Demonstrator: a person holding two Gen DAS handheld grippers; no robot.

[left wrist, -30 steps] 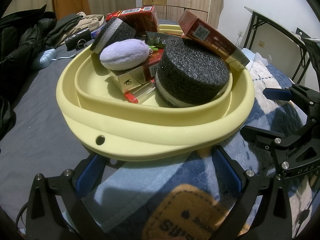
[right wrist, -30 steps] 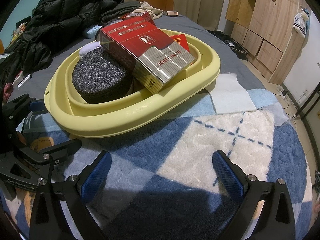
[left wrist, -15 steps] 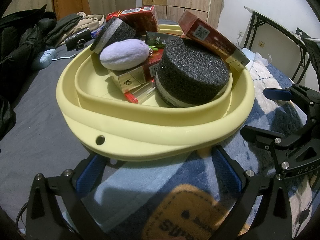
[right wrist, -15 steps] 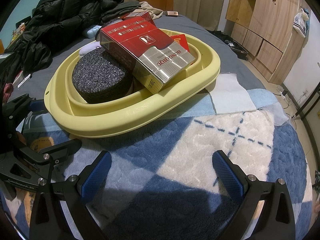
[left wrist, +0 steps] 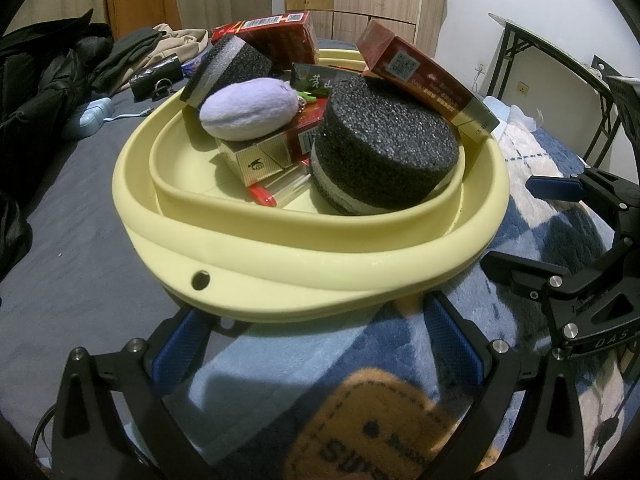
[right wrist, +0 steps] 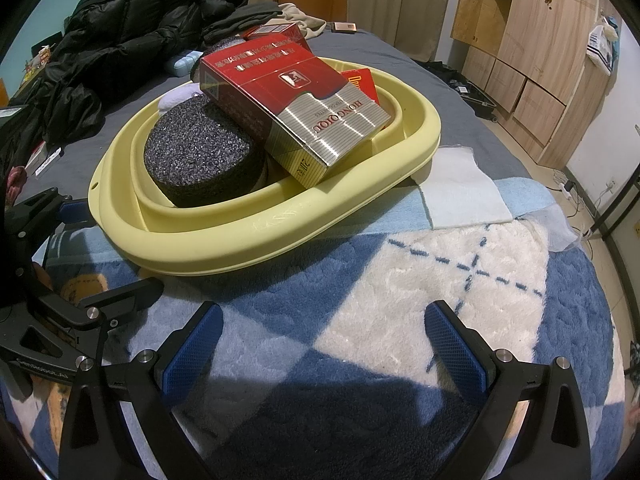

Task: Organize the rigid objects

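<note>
A pale yellow basin [left wrist: 280,256] [right wrist: 280,228] sits on a bed and holds a round black foam block [left wrist: 384,144] [right wrist: 200,152], a second foam block [left wrist: 228,68], a lilac plush pouch [left wrist: 248,108], a large red carton [left wrist: 424,76] [right wrist: 296,104], other red and gold boxes [left wrist: 272,32] and a red pen [left wrist: 264,196]. My left gripper [left wrist: 316,344] is open and empty, just in front of the basin's near rim. My right gripper [right wrist: 320,344] is open and empty over the blue and white blanket [right wrist: 400,300], right of the basin.
Black jackets and clothes [right wrist: 120,48] lie piled on the grey sheet behind the basin. A white cloth [right wrist: 460,192] lies right of the basin. Wooden cabinets [right wrist: 532,48] stand along the far wall. A black folding table frame [left wrist: 552,64] stands at the right.
</note>
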